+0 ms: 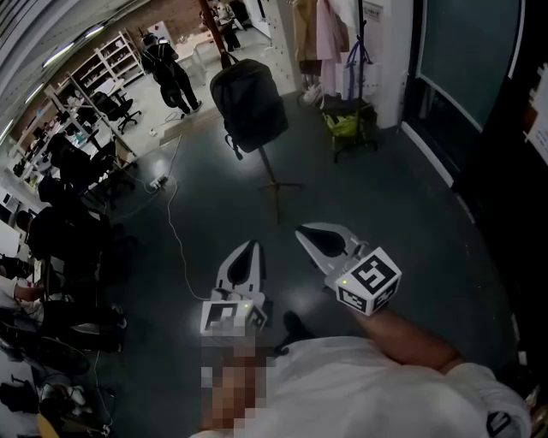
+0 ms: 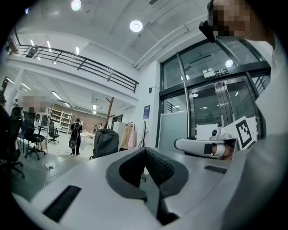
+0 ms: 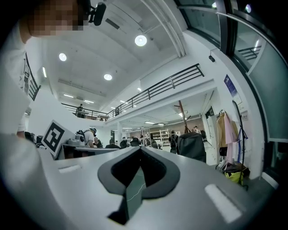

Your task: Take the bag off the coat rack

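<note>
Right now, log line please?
bag: hangs on coat rack | left gripper: shut, empty | right gripper: shut, empty | both short of bag

We see the bag (image 1: 248,103) in dark matt cloth; its rack (image 1: 209,21) looks like brown wood at the top. The floor (image 1: 385,205) is dark and smooth, with a weak shine. The left gripper (image 1: 250,248) and the right gripper (image 1: 305,233) have smooth, pale grey plastic shells; the pads (image 2: 157,167) are black and finely ribbed.

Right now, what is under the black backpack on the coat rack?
Below the black fabric backpack, the thin metal rack pole drops to spread feet on the dark floor. The backpack covers the pole's stretch behind it.
</note>
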### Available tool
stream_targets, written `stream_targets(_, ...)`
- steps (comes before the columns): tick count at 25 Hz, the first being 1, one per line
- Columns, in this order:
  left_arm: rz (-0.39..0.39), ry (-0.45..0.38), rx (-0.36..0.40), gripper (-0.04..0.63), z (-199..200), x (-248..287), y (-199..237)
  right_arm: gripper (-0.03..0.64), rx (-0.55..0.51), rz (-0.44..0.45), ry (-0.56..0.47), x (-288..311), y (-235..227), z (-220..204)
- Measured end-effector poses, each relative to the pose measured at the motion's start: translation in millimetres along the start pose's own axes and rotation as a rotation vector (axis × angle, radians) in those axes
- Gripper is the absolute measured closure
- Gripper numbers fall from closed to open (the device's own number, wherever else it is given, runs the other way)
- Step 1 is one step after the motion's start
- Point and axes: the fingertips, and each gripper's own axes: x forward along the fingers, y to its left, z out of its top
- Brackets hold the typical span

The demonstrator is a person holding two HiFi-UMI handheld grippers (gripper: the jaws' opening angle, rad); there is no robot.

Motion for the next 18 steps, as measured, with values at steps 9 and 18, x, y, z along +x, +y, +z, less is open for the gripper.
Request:
stream_targets(9, -0.023, -0.005, -0.036, 0.589, 10.5, 38.6, 61.9, 0.615, 0.011, -0.006, 0.033, 68.8, -20.1, -9.0)
stream_targets(18, -0.057, 0.004, -0.032, 0.589, 37.9, 82.5, 136.4, 0.614, 0.014, -0.029, 0.041, 157.4, -42.0, 0.3)
